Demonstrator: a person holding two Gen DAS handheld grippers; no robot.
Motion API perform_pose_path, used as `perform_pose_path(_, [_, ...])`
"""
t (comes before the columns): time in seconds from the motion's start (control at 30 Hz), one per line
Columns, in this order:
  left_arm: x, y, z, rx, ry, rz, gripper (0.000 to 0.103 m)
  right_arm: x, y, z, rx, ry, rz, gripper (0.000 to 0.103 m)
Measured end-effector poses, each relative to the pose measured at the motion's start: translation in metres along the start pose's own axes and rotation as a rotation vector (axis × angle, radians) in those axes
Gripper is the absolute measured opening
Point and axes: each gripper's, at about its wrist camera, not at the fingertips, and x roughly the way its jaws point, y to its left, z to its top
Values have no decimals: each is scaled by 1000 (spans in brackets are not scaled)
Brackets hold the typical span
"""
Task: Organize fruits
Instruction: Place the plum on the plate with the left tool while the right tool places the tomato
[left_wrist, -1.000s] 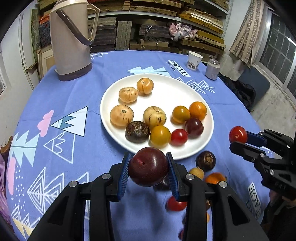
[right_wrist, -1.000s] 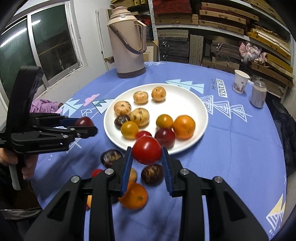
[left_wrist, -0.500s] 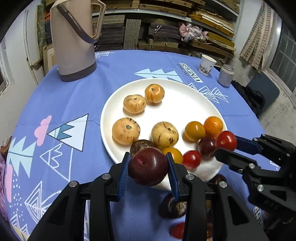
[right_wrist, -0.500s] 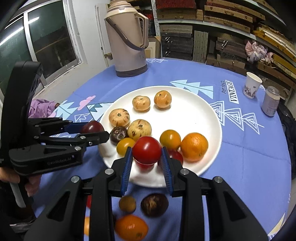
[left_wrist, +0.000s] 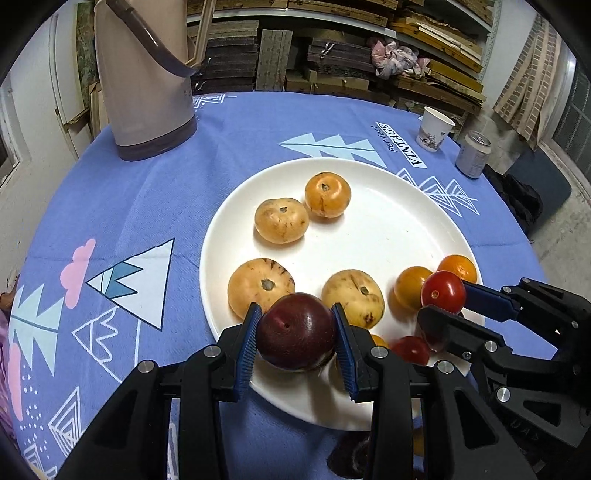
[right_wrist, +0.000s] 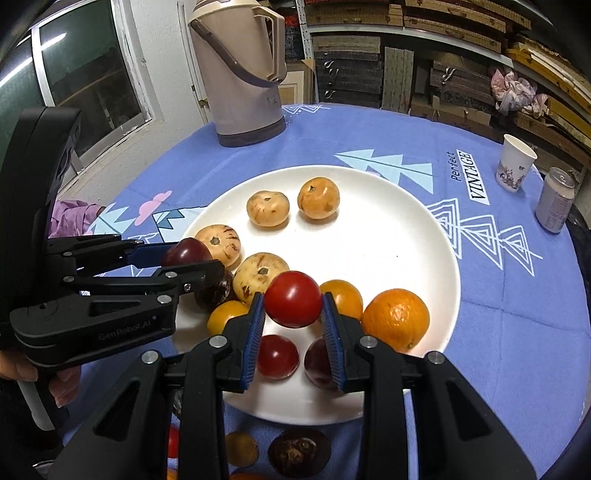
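Note:
My left gripper (left_wrist: 296, 338) is shut on a dark red plum (left_wrist: 295, 330) above the near left edge of the white plate (left_wrist: 388, 229). My right gripper (right_wrist: 293, 317) is shut on a red tomato (right_wrist: 293, 298) over the plate's near side. In the left wrist view the right gripper (left_wrist: 443, 301) and its tomato (left_wrist: 443, 291) come in from the right. In the right wrist view the left gripper (right_wrist: 192, 260) with the plum (right_wrist: 186, 252) comes in from the left. The plate (right_wrist: 388, 240) holds several tan, yellow, orange and red fruits.
A beige thermos jug (left_wrist: 144, 77) stands at the back left of the blue tablecloth. A paper cup (left_wrist: 434, 129) and a can (left_wrist: 472, 155) stand at the back right. Loose fruits, one of them dark brown (right_wrist: 297, 456), lie on the cloth in front of the plate. Shelves line the wall behind.
Both grippers have moved forward from the loose fruits on the cloth to above the near part of the plate, each still holding its fruit.

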Motion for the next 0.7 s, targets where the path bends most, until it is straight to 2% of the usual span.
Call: perform_pose_path(0.7, [5, -5, 6, 0, 1, -6, 39, 1, -1, 1, 12, 1, -5, 32])
